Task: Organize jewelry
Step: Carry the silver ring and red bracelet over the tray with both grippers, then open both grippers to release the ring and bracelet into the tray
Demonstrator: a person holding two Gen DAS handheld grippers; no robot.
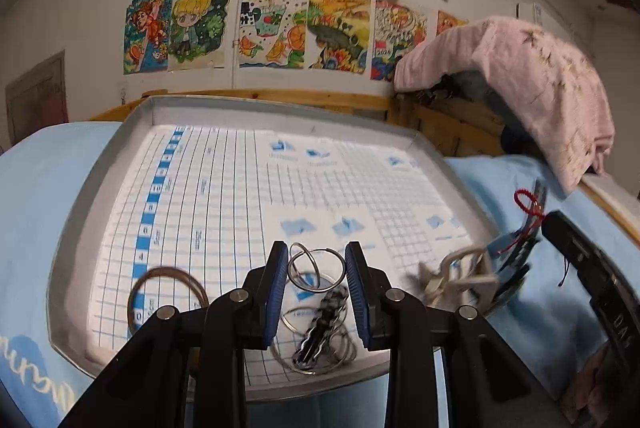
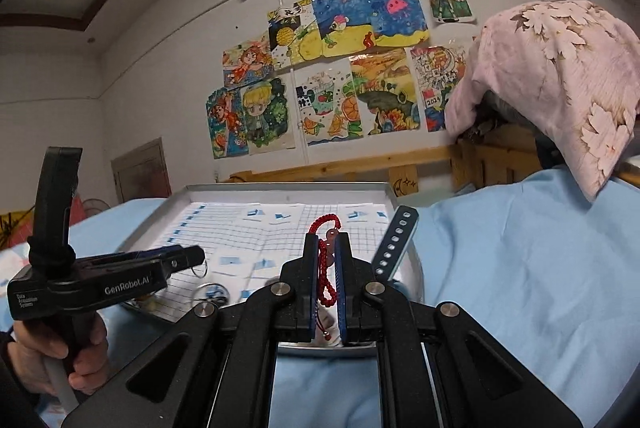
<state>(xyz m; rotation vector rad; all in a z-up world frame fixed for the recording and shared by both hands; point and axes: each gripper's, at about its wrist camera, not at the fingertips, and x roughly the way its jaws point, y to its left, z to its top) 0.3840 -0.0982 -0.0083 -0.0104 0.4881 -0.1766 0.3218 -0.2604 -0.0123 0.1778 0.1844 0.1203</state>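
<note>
A bed [image 2: 520, 268] covered in a light blue sheet [image 1: 48, 187] carries a shallow metal tray [image 1: 100, 167], lined with blue-gridded paper [image 1: 224, 195].

My right hand-held gripper [image 2: 329, 260] is black with blue pads [image 2: 342, 276], and the cord bracelet [image 2: 325, 260] in it is bright red. The tray [image 2: 280, 187] is grey metal, its paper liner [image 1: 240, 187] white with a blue grid and blue squares. Silver key rings [image 1: 316, 268] gleam. The bedsheet [image 2: 520, 268] is pale blue, the draped cloth [image 2: 560, 75] pink with pale blossoms.
</note>
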